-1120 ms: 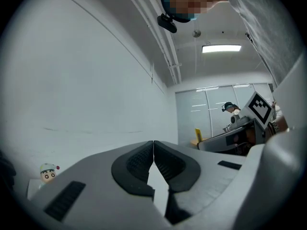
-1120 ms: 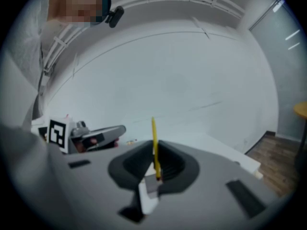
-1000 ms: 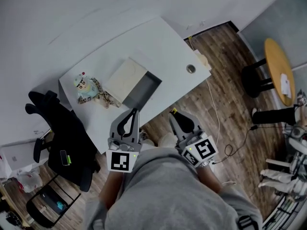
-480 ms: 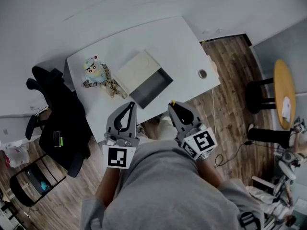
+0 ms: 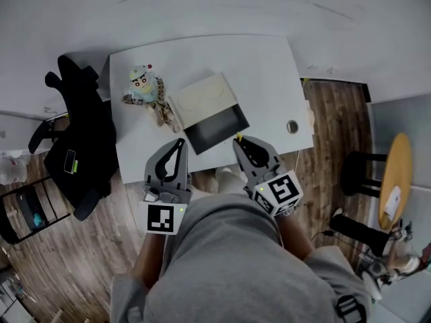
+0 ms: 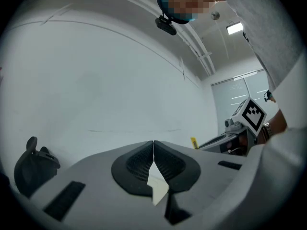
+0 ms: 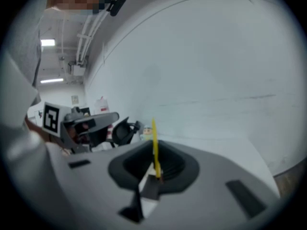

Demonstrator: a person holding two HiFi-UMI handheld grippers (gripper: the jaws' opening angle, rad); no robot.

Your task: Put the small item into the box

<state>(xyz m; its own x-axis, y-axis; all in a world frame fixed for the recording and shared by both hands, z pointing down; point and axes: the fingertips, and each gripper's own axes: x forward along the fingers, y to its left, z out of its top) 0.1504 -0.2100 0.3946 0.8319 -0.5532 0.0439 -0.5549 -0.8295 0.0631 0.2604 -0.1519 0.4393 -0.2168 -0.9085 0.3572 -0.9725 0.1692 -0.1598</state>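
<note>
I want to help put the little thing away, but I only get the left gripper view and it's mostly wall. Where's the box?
Observer: In the head view, the box lies open on the white table, just beyond the tips of both grippers.
Operator: Who's got the little thing?
Observer: The right gripper does. Its own view shows it shut on a thin yellow strip that sticks out past the tips.
Operator: Is anything else on the table?
Observer: Yes, a small doll lies close by the box's left side.
</note>
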